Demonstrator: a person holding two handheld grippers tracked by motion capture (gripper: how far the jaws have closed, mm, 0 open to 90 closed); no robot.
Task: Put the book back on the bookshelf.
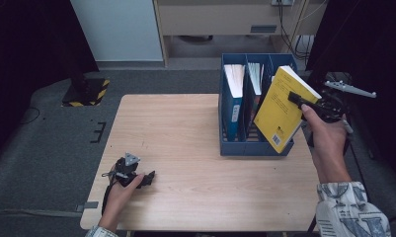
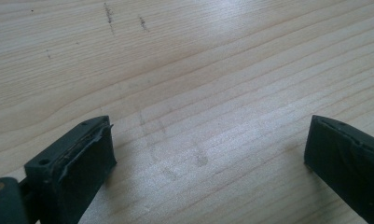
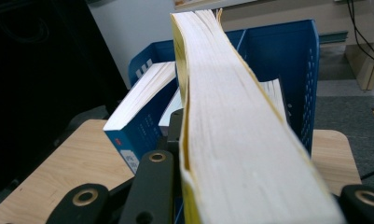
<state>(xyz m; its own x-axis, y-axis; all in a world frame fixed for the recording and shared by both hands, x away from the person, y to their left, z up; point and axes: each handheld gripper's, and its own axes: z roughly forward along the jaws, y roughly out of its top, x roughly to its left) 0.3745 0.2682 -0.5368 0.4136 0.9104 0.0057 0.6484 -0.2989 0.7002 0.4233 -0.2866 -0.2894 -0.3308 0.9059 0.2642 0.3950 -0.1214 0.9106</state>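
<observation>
Up at the right edge of the surface, the right gripper has its fingers clamped on a yellow book, gripping it by the page edge. The book is off the surface and tilted, its top corner leaning away toward the back and its lower corner hanging over the front right corner of the blue rack. In the right gripper view the book's cream page block runs up between the two black fingers, the yellow cover showing as a thin line along its left side.

The rack stands on the right side of the surface with upright dividers. A blue book stands in its left slot, and another book in the middle slot just beside it. The right gripper view shows the blue book left of the held one.

Well apart from all this, near the front left corner, the left gripper rests low on the surface in the person's hand. Its fingers stand wide open on bare wood with nothing between them.
</observation>
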